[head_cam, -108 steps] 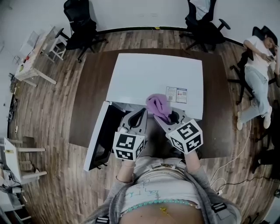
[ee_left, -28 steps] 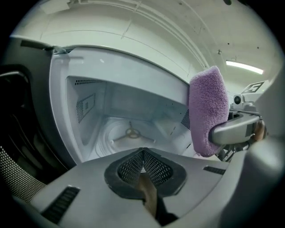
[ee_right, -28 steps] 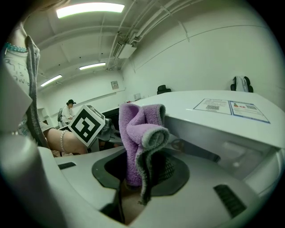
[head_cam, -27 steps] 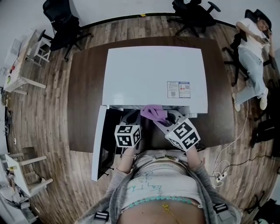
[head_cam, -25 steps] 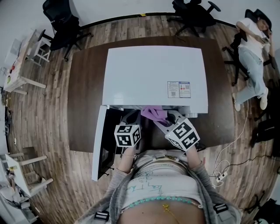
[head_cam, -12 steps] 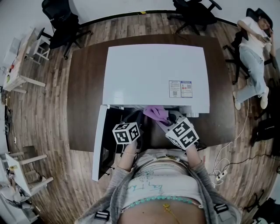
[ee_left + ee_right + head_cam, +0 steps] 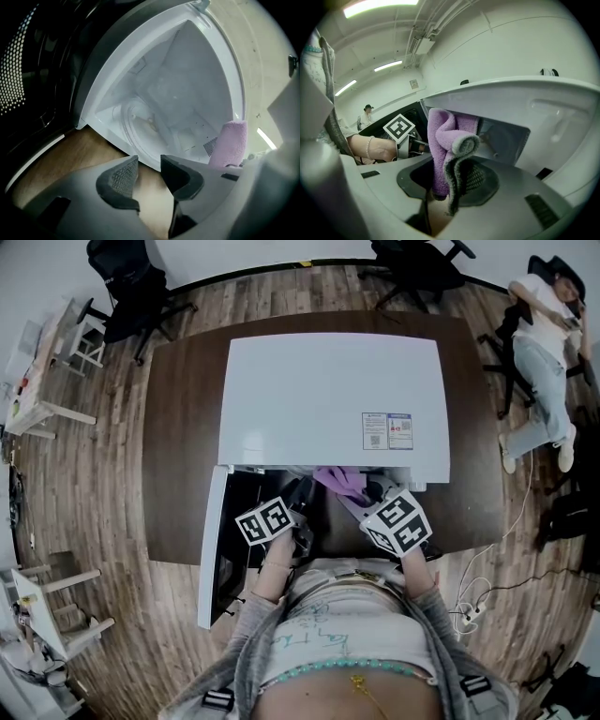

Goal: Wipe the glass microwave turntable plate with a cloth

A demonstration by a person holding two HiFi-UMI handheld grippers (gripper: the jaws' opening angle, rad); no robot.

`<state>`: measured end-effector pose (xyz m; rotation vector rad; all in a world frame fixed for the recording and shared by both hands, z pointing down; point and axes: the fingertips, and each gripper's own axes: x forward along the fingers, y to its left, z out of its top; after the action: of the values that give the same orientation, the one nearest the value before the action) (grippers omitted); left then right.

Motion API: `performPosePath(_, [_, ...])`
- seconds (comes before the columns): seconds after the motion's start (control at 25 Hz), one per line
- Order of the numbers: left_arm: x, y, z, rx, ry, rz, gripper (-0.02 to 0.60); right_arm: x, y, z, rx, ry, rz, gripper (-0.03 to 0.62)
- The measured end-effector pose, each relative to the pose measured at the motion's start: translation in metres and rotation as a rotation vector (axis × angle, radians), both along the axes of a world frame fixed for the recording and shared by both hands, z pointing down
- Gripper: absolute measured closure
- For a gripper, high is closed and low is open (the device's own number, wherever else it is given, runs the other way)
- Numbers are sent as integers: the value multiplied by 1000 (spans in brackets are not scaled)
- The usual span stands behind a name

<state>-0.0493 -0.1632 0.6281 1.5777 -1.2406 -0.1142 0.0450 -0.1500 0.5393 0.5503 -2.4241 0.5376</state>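
Dark table [image 7: 178, 427] lies below both grippers. White microwave [image 7: 333, 399] stands ahead of them, its door [image 7: 211, 540] swung open left of the left gripper [image 7: 149, 161]. Glass turntable plate [image 7: 140, 124] sits in the cavity, ahead of the left gripper and apart from it. Its jaws have just been opening, with nothing between them. Right gripper [image 7: 447, 180] is clamped on the purple cloth [image 7: 443, 140] at the cavity mouth.

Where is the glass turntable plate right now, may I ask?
Left gripper view: the plate lies on the microwave's floor, beyond the left gripper, left of the purple cloth.
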Motion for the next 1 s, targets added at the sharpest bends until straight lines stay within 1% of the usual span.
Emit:
performPosePath(0.12, [2, -2, 4, -16, 62, -34, 415, 2, -1, -1, -12, -18, 15, 470])
performPosePath(0.24, [5, -5, 9, -36, 148, -70, 394, 3, -2, 3, -5, 11, 12, 470])
performPosePath(0.44, [12, -14, 15, -54, 303, -126, 380, 4, -1, 7, -19, 16, 9, 470])
performPosePath(0.68, [17, -24, 20, -73, 409, -170, 380, 4, -5, 9, -32, 14, 15, 471])
performPosePath(0.92, [17, -31, 32, -126, 470, -212, 380, 6, -6, 11, -64, -17, 38, 470])
performPosePath(1.0, [17, -33, 35, -137, 478, -216, 380, 7, -7, 11, -65, -15, 43, 470])
